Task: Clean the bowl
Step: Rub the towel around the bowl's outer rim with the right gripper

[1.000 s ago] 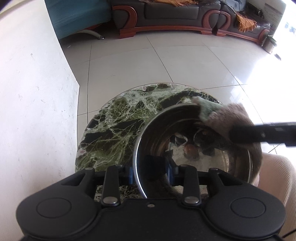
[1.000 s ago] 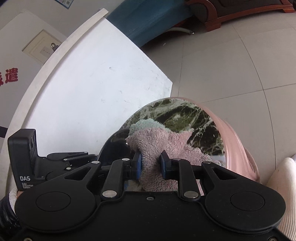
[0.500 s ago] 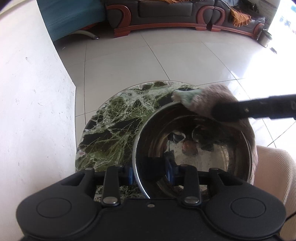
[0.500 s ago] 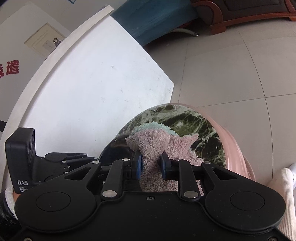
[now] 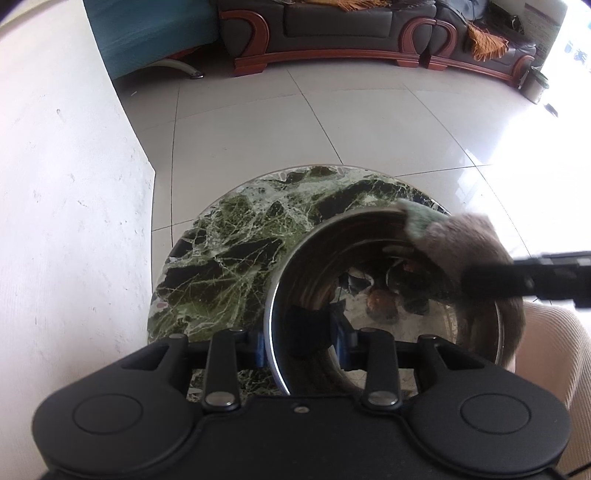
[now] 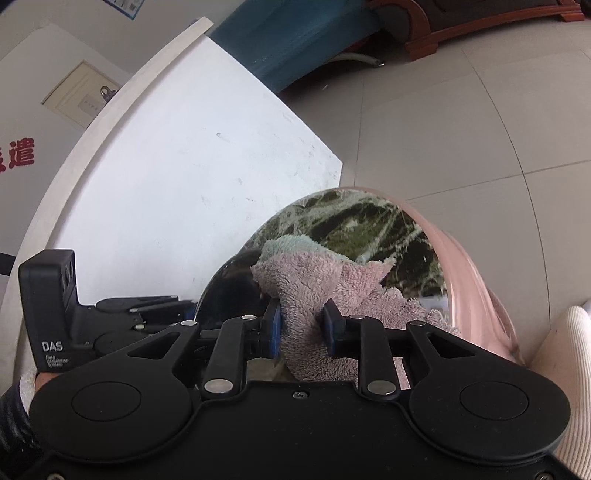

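A steel bowl stands tilted on the round green marble table. My left gripper is shut on the bowl's near rim, one pad outside and one inside. A pink and pale-green fluffy cloth lies over the bowl's far right rim. In the right wrist view the cloth sits between the blue pads of my right gripper. Its jaws are opening slightly, but the pads still pinch the cloth. The dark side of the bowl shows just left of the cloth.
A white wall panel runs close along the table's left side. Grey tiled floor stretches beyond the table to a dark sofa. A person's knee in beige trousers is at the right, beside the bowl.
The cloth slid left along the bowl's far rim, then came back to the right. The left gripper and the bowl have stayed put.
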